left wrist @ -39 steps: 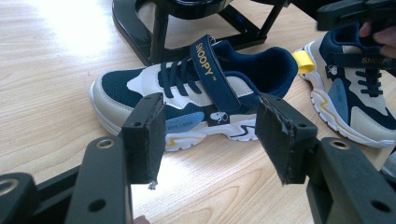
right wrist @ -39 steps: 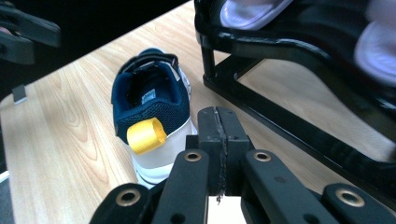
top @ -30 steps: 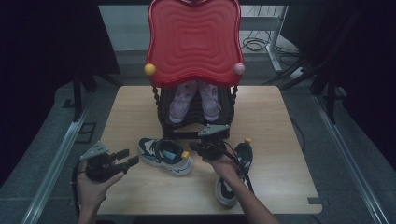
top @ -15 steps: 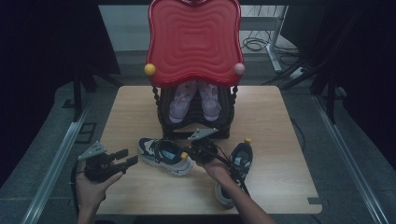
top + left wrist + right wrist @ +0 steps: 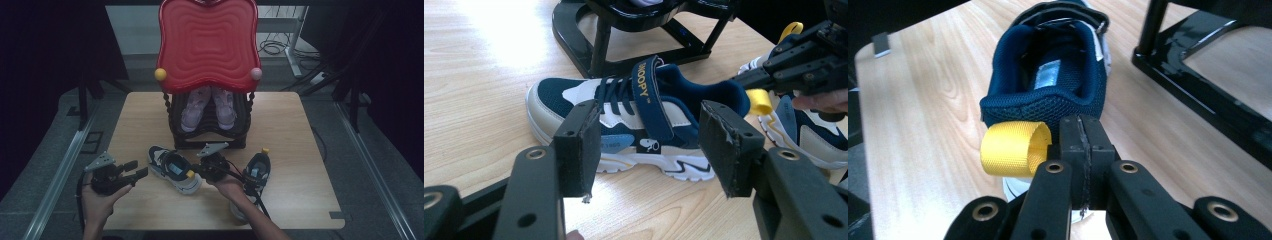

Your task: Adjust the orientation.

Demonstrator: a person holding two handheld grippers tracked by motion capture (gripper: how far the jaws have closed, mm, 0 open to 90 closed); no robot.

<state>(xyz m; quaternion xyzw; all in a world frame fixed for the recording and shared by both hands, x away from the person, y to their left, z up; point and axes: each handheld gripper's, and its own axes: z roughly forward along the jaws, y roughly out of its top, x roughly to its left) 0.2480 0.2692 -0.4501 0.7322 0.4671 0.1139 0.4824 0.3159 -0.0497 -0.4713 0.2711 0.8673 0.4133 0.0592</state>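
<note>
Two blue shoes lie on the desk (image 5: 140,115): the left shoe (image 5: 174,168) beside the pressed-together right tongs (image 5: 196,171), the other shoe (image 5: 255,172) near the right wrist. Two pink shoes (image 5: 207,105) sit in the black rack (image 5: 210,132). The left tongs (image 5: 136,170) gape wide, empty.

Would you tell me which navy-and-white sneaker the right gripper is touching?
The left one, lying nearer the left gripper; the shut right gripper meets its yellow heel loop.

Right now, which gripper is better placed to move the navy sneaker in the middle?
The right gripper: shut at the heel of the navy sneaker, beside its yellow pull loop. The left gripper is open, apart from it.
</note>
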